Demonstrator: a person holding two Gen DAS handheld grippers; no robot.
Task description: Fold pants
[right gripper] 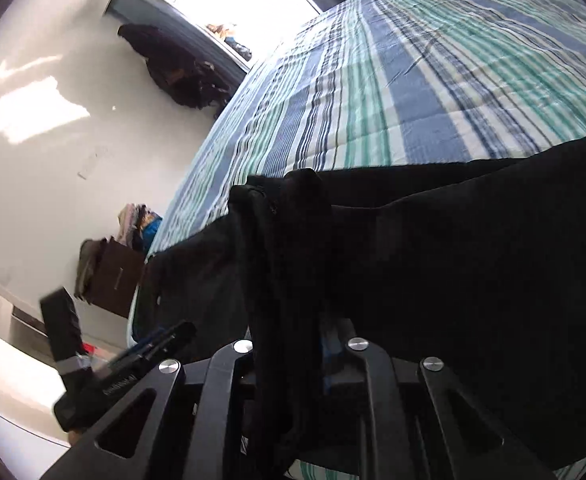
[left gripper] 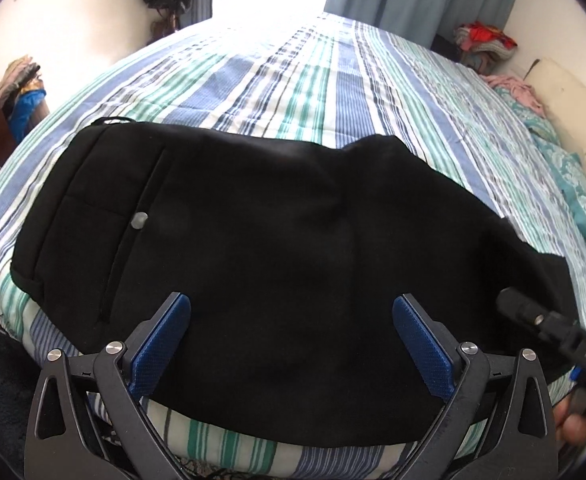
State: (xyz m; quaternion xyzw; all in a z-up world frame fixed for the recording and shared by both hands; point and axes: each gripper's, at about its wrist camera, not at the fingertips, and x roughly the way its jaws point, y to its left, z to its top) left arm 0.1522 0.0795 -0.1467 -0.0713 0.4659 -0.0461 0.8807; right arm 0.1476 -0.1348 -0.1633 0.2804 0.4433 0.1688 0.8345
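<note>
Black pants point(left gripper: 273, 240) lie across the striped bed point(left gripper: 293, 80), with the waistband and a pocket button at the left. My left gripper point(left gripper: 292, 308) hovers over their near edge, blue pads wide apart and nothing between them. In the right wrist view my right gripper point(right gripper: 289, 320) is shut on a bunched ridge of the pants point(right gripper: 453, 260). The cloth stands up between the fingers and hides the fingertips. The right gripper's body point(left gripper: 533, 320) shows at the pants' right end in the left wrist view. The left gripper point(right gripper: 153, 344) shows low on the left in the right wrist view.
Pillows point(left gripper: 573, 184) and a pile of clothes point(left gripper: 485, 44) lie at the bed's far right. A dark wooden cabinet point(right gripper: 113, 276) with clothes on it stands by the bed's left side. Dark garments point(right gripper: 173, 68) hang on the wall near the bright window.
</note>
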